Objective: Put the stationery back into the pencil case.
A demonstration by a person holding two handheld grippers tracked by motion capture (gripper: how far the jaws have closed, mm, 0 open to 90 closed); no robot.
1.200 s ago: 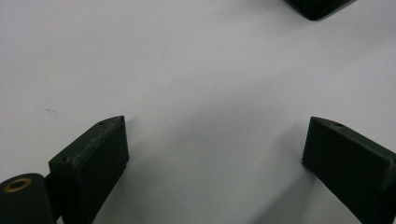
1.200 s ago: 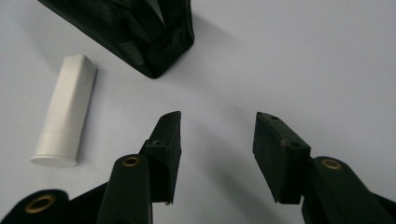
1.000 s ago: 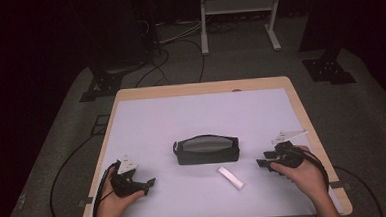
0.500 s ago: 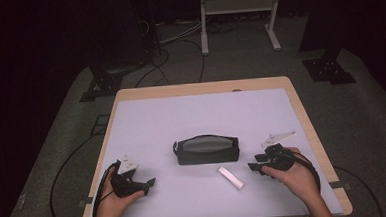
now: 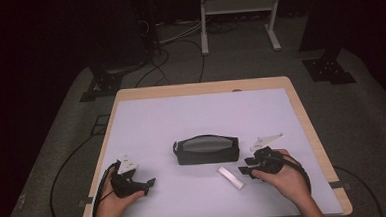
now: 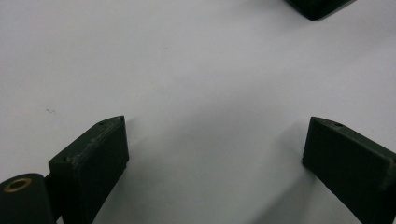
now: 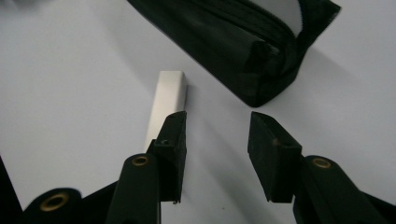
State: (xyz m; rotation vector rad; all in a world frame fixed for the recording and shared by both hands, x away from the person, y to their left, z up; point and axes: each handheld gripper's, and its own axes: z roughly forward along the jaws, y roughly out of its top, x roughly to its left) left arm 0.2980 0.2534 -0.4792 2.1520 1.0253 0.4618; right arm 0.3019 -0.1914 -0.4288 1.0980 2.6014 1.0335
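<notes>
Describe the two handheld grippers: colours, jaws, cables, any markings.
Both the left gripper and the right gripper are black, each topped with a pale grey three-cornered plate and trailing a black cable. Jaws are matte black wedge-shaped blocks; brass-coloured eyelets sit at their bases. No lettering visible. Forearms bare, no sleeves.

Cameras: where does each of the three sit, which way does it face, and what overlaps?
High view: fixed above the person's side, looking forward and down at the table; both hands enter from the bottom, left gripper and right gripper.
Left gripper view: rides the left gripper, faces bare tabletop between wide-open jaws; a corner of the black pouch at top.
Right gripper view: rides the right gripper, jaws apart, facing the white bar and the pouch.
Shared: the pouch and table appear in all three; the bar in the high and right gripper views.
</notes>
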